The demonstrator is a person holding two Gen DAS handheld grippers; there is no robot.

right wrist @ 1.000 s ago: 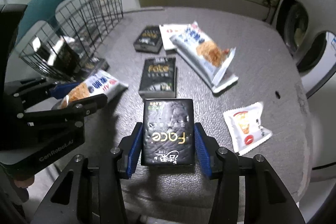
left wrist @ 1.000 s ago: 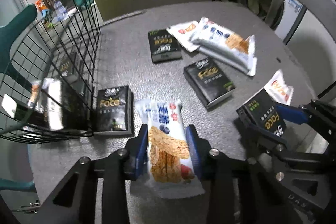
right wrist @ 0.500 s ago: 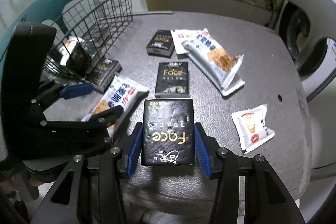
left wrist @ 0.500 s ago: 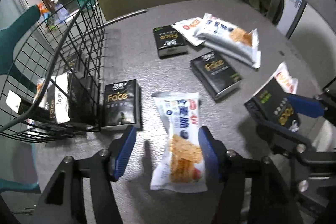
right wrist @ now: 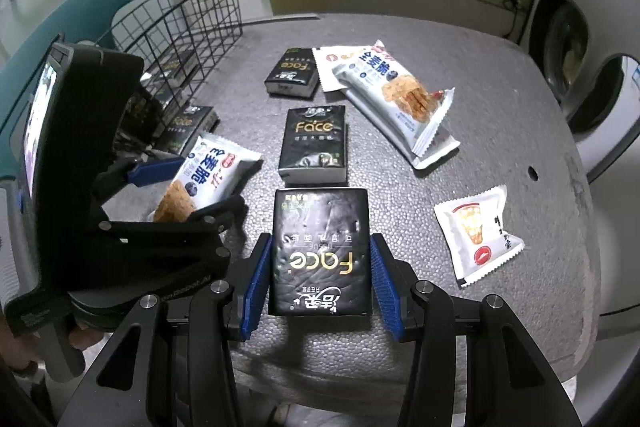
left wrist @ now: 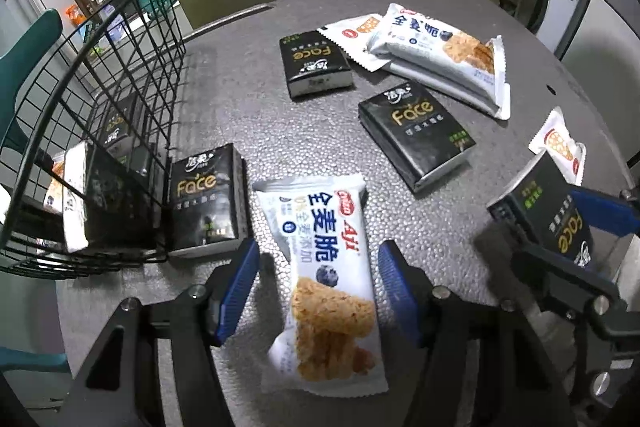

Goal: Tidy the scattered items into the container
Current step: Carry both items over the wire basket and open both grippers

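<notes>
A white snack bar packet (left wrist: 324, 267) lies flat on the grey table between the fingers of my left gripper (left wrist: 318, 267), which stands open with its blue pads clear of both sides. The right wrist view shows the same packet (right wrist: 208, 171) and left gripper (right wrist: 192, 191) beside the black wire basket (right wrist: 192, 19). My right gripper (right wrist: 320, 267) is shut on a black "Face" tissue pack (right wrist: 320, 251), held just above the table's near edge. From the left wrist view that pack (left wrist: 536, 203) shows at the right. The basket (left wrist: 100, 39) at the left holds several packs.
One black tissue pack (left wrist: 206, 195) rests against the basket's wall. Two more (left wrist: 416, 131) (left wrist: 316, 63) lie mid-table, with long snack bags (left wrist: 440, 55) and a small white sachet (left wrist: 352, 31) behind. Another sachet (right wrist: 476, 235) lies right of the right gripper. Chair backs ring the round table.
The left gripper has opened and let the snack bar packet go; it now lies on the table. The right gripper and its tissue pack have stayed put.
</notes>
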